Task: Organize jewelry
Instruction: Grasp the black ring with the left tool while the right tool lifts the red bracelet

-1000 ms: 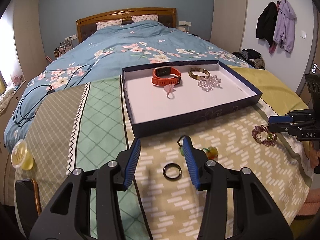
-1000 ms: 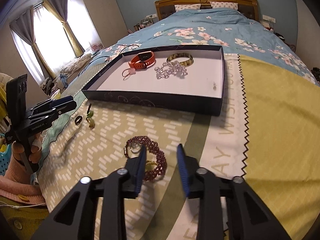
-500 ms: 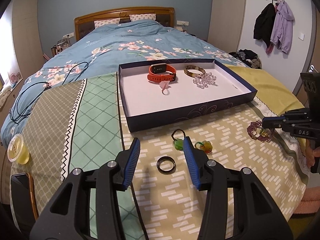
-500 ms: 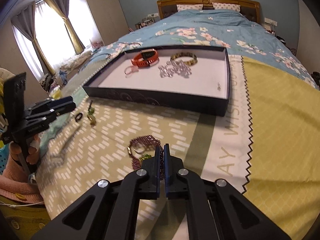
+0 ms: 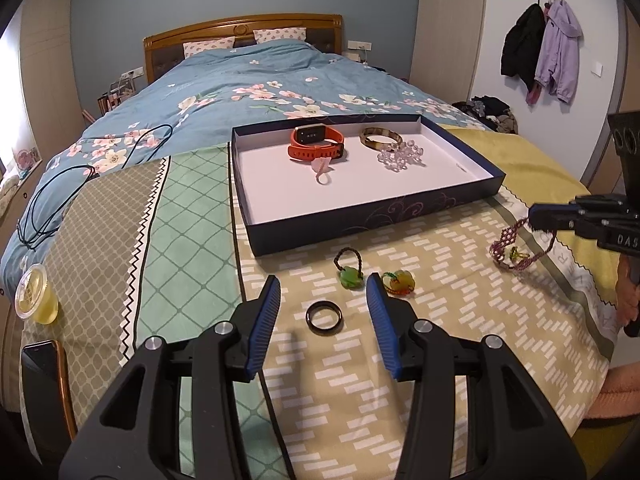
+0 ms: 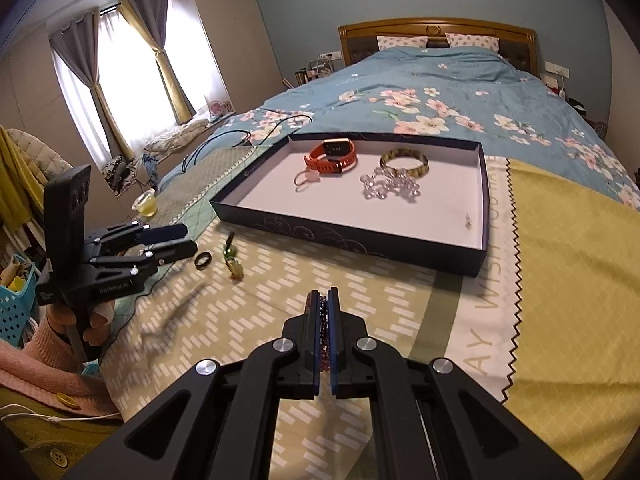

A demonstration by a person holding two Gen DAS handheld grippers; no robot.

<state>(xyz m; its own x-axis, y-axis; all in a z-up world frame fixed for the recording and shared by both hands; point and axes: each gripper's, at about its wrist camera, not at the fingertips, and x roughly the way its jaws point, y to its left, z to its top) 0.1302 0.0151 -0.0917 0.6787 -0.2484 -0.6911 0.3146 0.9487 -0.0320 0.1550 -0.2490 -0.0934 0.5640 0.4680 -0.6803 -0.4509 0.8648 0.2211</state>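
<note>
My right gripper (image 6: pixel 323 292) is shut on a purple beaded bracelet (image 6: pixel 322 322), which dangles from it just above the bedspread (image 5: pixel 516 248). A black ring (image 5: pixel 324 317) lies on the spread between the fingers of my open left gripper (image 5: pixel 323 278), untouched. Beyond the ring lie a green pendant (image 5: pixel 351 276) and an amber pendant (image 5: pixel 402 283). The dark blue tray (image 5: pixel 360 232) behind them holds an orange watch (image 5: pixel 316 144), a brown bangle (image 5: pixel 380 138), a clear bead bracelet (image 5: pixel 398 156) and a pink charm (image 5: pixel 322 168).
A cup of yellow liquid (image 5: pixel 34 300) and a phone (image 5: pixel 44 384) sit at the spread's left edge. A black cable (image 5: pixel 60 192) trails over the blue quilt. A blue basket (image 6: pixel 16 312) stands by the person's pink sleeve (image 6: pixel 48 364).
My right gripper closed on the purple bracelet and raised it off the spread. The left gripper stayed open over the black ring.
</note>
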